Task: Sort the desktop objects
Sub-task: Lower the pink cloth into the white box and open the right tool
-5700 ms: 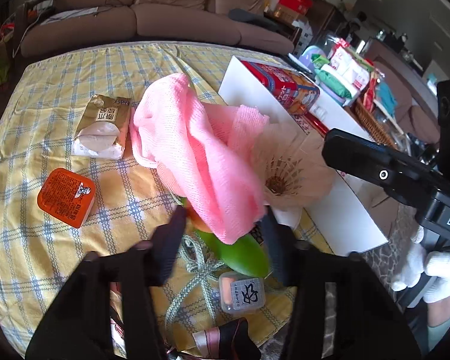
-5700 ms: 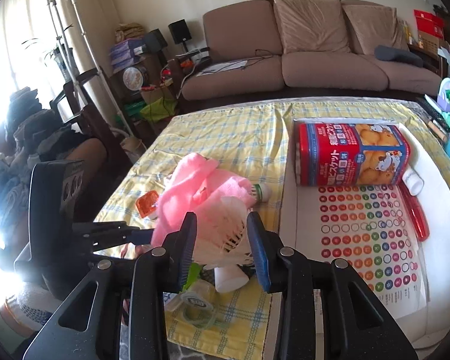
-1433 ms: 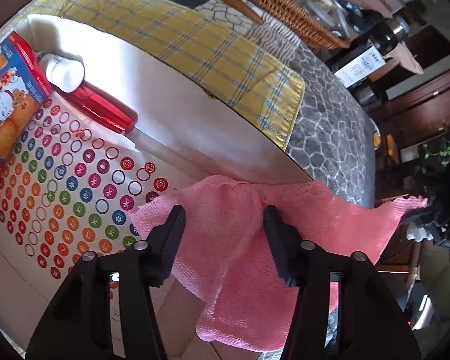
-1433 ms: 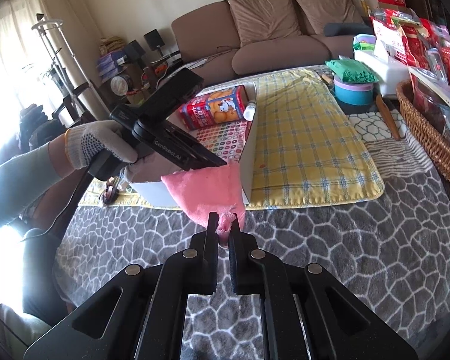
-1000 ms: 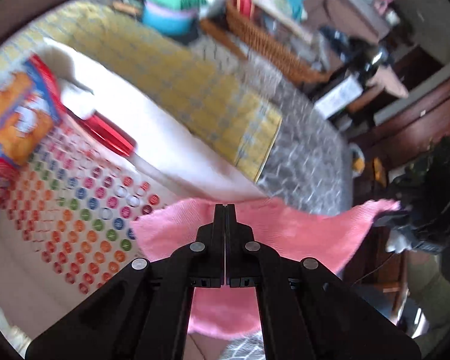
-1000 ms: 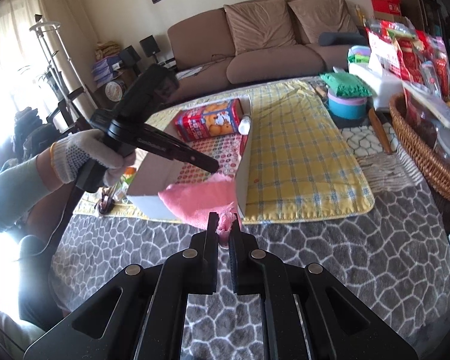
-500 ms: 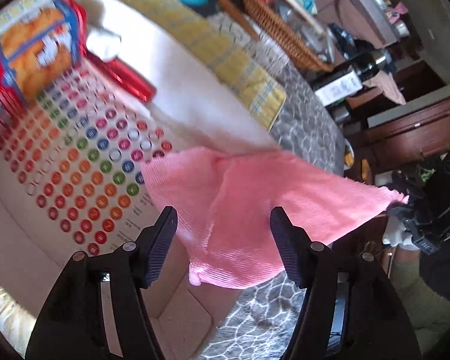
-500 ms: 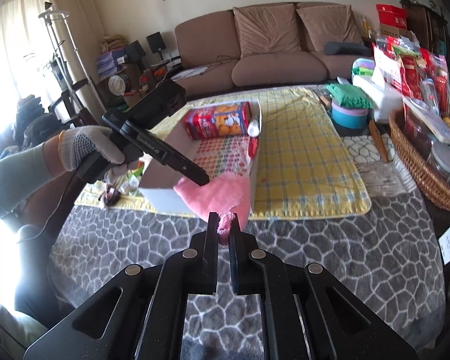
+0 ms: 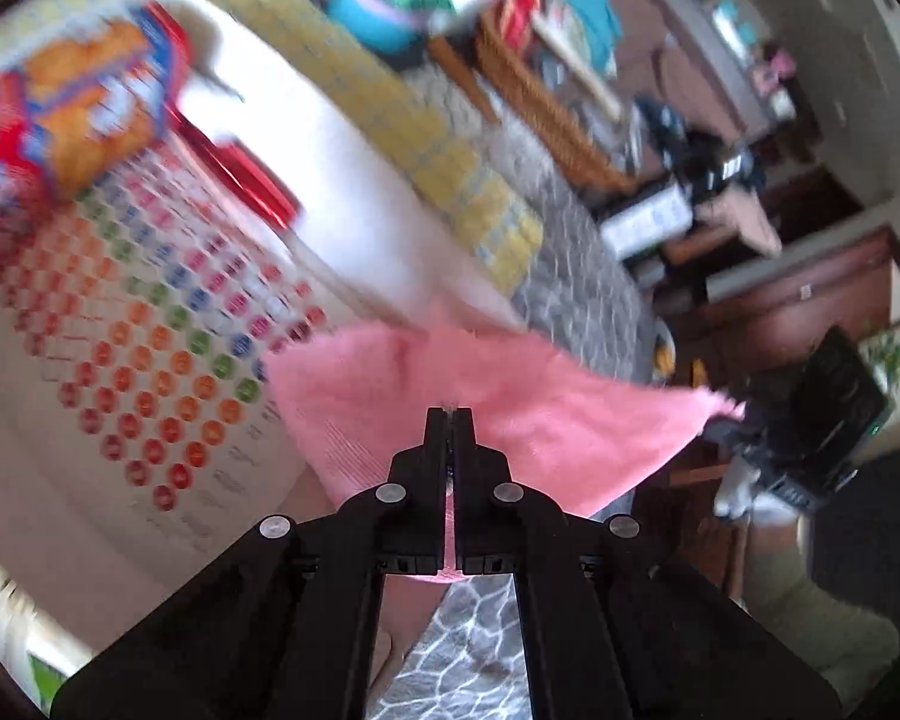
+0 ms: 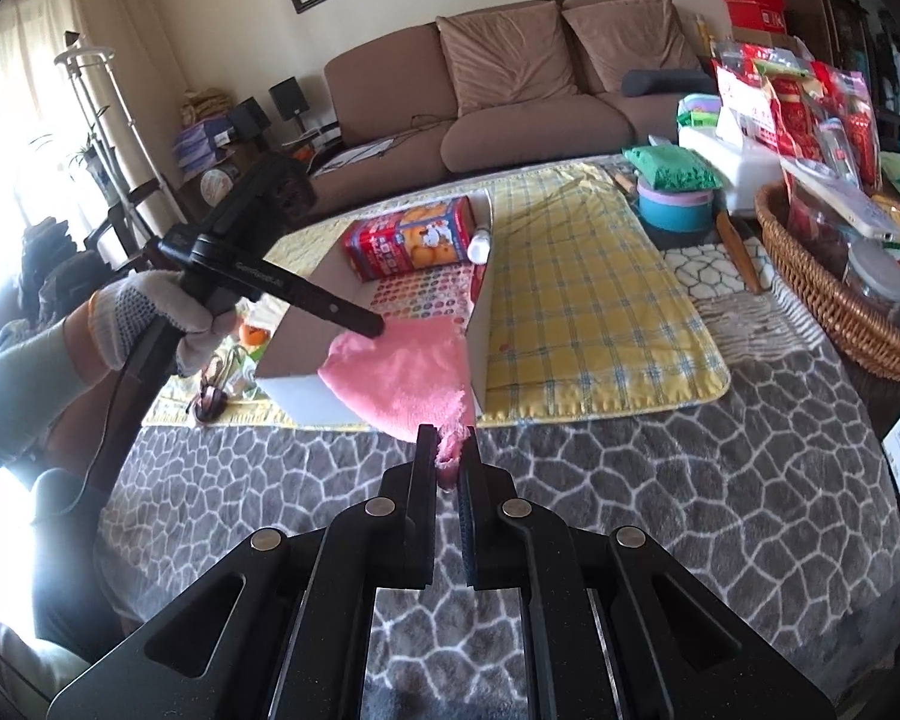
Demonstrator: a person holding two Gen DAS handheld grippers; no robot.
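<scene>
Here the pink cloth [image 10: 403, 373] hangs stretched between the two grippers, spread over the near end of the open white box [image 10: 297, 387] and drooping past its front edge. The left gripper [image 9: 449, 420] has its jaws pressed together on one edge of the cloth, a thin strip of pink showing in the slit between them; in the right wrist view its black fingertips [image 10: 363, 321] reach the cloth's far corner above the box. The right gripper [image 10: 448, 444] holds the opposite corner, its jaws almost closed with a bunched tuft of pink caught between them, above the grey patterned cover [image 10: 660, 510] of the surface, just in front of the box.

Inside the box lies a sheet of coloured dot stickers [image 9: 150, 324], partly covered by the cloth at its near end. At the far end sits a red biscuit tin [image 10: 409, 237] on its side, with a small white bottle [image 10: 479, 247] just beside it and a red shiny tube [image 9: 234, 177] along the box wall. The left wrist view is blurred, so finer detail there cannot be told.

A gloved hand [image 10: 150, 318] with a pale sleeve holds the left gripper's handle. A yellow checked cloth [image 10: 576, 312] lies under and beside the box. Farther right stand a wicker basket [image 10: 834, 306] of packets and a teal bowl [image 10: 675, 210]; a brown sofa [image 10: 510, 96] is behind the surface.
</scene>
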